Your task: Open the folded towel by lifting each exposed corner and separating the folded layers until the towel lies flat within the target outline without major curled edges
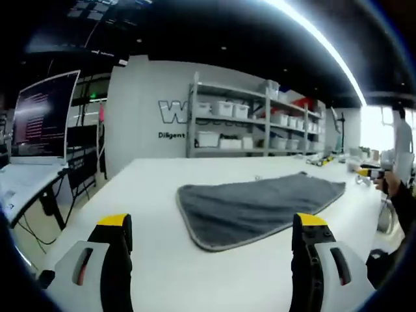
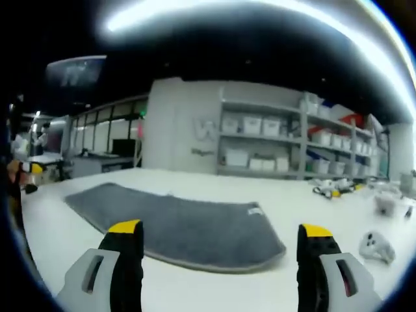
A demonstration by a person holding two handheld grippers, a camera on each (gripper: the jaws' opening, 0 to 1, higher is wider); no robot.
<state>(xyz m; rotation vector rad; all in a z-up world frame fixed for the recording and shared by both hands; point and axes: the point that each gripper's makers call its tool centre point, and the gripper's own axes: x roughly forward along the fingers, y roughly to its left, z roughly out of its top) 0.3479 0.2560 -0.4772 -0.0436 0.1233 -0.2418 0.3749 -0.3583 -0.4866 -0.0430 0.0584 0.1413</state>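
**Soft towel waits, both grippers wide and empty**

The white table (image 1: pixel 149 195) carries the grey towel (image 1: pixel 260 205), folded, near mid-table. It looks limp, light and plush, likely to sag and drag when lifted; its stitched near corner (image 2: pixel 273 250) seems the best grip. The left gripper (image 1: pixel 211 227) and right gripper (image 2: pixel 221 234) both hover above the table, jaws spread, holding nothing.

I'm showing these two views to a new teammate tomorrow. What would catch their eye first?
Most striking is the grey towel, spread across the white table just ahead of both grippers. Next come the yellow-tipped jaws of the left gripper and right gripper, standing wide apart and holding nothing. Behind the table, metal shelves with white bins line the far wall.
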